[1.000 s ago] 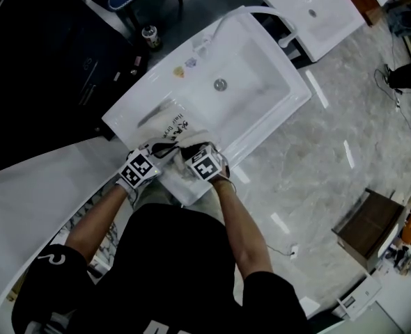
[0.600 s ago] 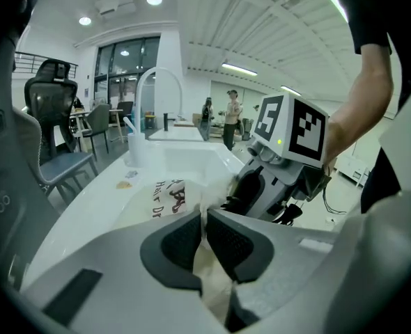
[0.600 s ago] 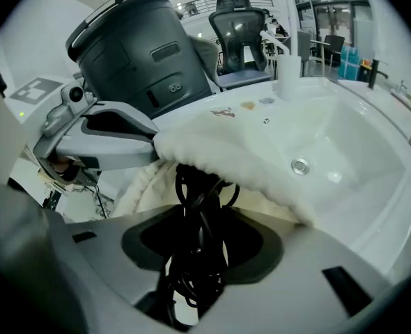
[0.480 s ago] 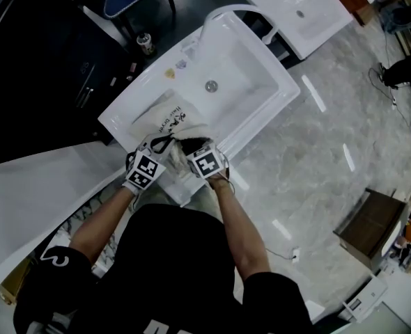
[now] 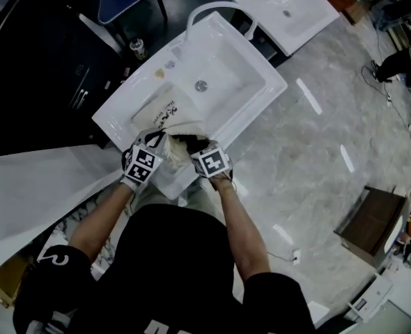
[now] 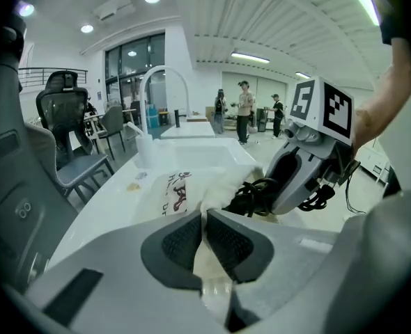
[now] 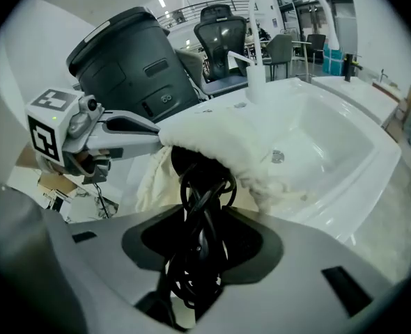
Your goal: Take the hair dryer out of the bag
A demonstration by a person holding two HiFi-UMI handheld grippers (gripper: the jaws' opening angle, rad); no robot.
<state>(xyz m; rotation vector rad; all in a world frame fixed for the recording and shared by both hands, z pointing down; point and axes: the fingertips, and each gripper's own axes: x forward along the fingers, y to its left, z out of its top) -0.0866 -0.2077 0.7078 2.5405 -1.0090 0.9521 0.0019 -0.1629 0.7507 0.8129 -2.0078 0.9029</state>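
Head view looks steeply down on a white ceramic basin worktop (image 5: 261,82) with a round drain and a white arched tap (image 6: 165,69). It stands on a grey marble-patterned floor (image 5: 317,158), and a second white basin (image 5: 310,19) lies beyond it. Both grippers meet at the worktop's near edge, at the mouth of a cream cloth drawstring bag (image 5: 165,113) with dark lettering, which stretches away ahead of them along the flat ledge beside the bowl. The left gripper (image 6: 204,218) is clenched on a fold of the bag's cloth, its pads pressed nearly together with only fabric between them. Just to its right, the right gripper (image 7: 204,235) grasps a black coiled power cord (image 7: 204,207) that spills from the bag's opening and runs down between its jaws, which have just been closing on it. The black hair dryer (image 7: 181,160) sits just ahead of the right gripper inside the bag, with only a dark patch showing in the mouth. Far beyond the left gripper are black mesh office chairs (image 6: 59,106) and several standing people (image 6: 246,106), under long ceiling strip lights (image 6: 251,56) in a bright hall.
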